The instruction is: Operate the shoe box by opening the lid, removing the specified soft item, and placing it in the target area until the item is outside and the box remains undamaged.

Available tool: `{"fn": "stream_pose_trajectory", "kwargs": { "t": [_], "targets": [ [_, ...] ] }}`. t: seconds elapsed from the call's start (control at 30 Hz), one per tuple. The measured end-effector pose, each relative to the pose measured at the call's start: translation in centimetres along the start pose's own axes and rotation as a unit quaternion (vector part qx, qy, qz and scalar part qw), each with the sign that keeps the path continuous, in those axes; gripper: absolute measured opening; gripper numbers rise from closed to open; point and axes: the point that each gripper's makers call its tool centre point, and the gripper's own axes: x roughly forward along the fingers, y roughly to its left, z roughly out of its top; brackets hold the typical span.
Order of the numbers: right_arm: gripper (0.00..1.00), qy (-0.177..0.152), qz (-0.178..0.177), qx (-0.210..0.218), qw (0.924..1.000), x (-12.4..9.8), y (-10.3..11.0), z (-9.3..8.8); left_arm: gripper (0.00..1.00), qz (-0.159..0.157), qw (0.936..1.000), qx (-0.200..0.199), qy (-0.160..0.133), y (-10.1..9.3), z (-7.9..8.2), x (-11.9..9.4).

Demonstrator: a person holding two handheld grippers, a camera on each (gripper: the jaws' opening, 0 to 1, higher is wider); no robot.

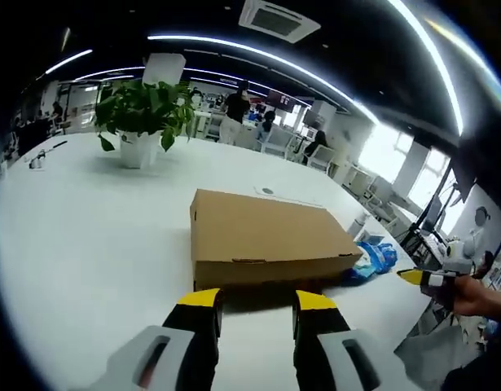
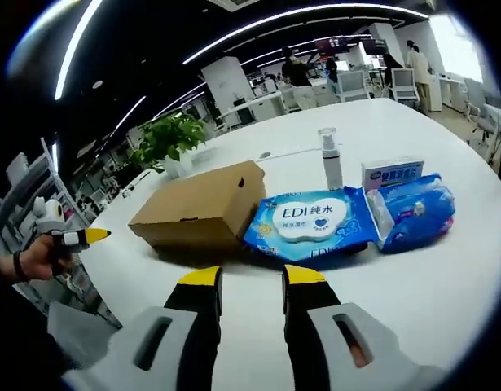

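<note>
- The shoe box (image 1: 266, 236), lid shut, lies dead ahead of the left gripper (image 1: 257, 303), long side facing it.
- The right gripper (image 2: 252, 278) sits off its end; both grippers gape empty.

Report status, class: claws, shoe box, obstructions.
Left claw and right claw open, empty. Shoe box lid closed, untouched. Wet wipes pack touching box side.
</note>
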Motion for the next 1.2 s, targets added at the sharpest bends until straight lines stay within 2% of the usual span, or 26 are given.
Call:
{"fn": "stream_pose_trajectory", "kwargs": {
  "t": [0.17,0.47,0.67,0.77,1.2],
  "targets": [
    [0.28,-0.001,0.003,-0.008,1.0,-1.3,0.5,-0.9,0.35,-0.001,0.9998,0.006,0.017,-0.8,-2.6,-0.6],
    [0.32,0.012,0.013,-0.022,0.9996,-2.1,0.8,-2.6,0.36,-0.006,0.9997,-0.001,0.024,-1.3,-4.7,-1.2],
    [0.35,0.015,0.014,-0.02,0.9996,-2.7,0.9,-3.4,0.37,-0.008,0.9997,-0.004,0.022,-1.5,-5.3,-1.3],
    [0.36,0.018,0.011,-0.021,0.9995,-2.9,0.8,-3.9,0.4,-0.011,0.9997,0.005,0.019,-1.7,-5.0,-1.2],
    [0.42,0.016,0.021,-0.05,0.9984,-2.8,1.7,-3.8,0.49,-0.024,0.9991,0.021,0.028,-2.4,-5.4,-1.1]
  ]
}}
